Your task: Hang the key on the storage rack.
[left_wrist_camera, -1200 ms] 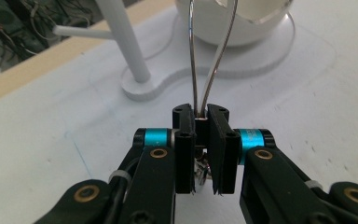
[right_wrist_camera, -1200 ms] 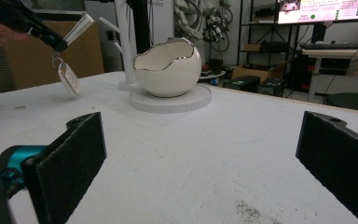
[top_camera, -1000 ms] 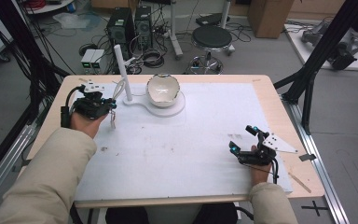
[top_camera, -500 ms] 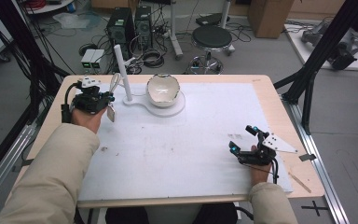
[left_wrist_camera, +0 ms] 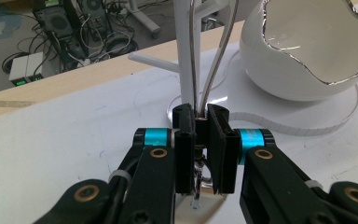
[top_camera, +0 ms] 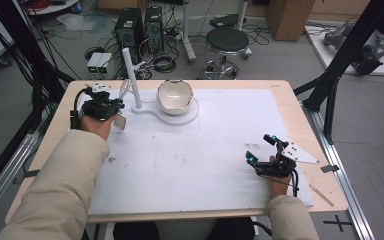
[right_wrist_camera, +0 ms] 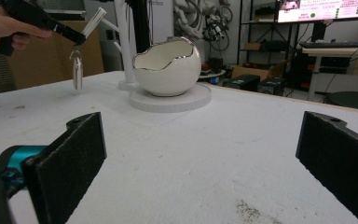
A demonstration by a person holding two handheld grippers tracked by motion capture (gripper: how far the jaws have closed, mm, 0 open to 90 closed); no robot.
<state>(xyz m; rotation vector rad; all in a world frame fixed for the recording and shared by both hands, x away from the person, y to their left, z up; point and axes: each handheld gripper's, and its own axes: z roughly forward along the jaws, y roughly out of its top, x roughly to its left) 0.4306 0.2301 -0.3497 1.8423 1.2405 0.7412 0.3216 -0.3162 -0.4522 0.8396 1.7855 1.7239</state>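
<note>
1. Since a second ago my left gripper (top_camera: 114, 106) has drawn back from the white stand (top_camera: 131, 80) and lifted a little, taking the keyring (top_camera: 120, 121) with it; my right gripper (top_camera: 265, 150) has not shifted.
2. I see the keyring as thin bright wire loops with a flat pale tag hanging below; in the left gripper view the wire (left_wrist_camera: 209, 70) runs up between the black jaws, which are clenched on it.
3. At about 1 o'clock from that gripper sits a glossy white egg-shaped bowl (top_camera: 175, 95) with a jagged silver rim, on a round white base (top_camera: 190, 114) joined to the stand's post.
4. My left hand (top_camera: 97, 125) reaches in from 7 o'clock, sleeve in beige fabric, gripper held above the table's far-left part.
5. My right gripper rests low near the table's (top_camera: 285, 100) right edge, jaws spread wide with nothing between them.
6. The white, lightly smudged sheet (top_camera: 190, 160) between the two grippers offers broad open room; wooden margin shows along the edges.
</note>
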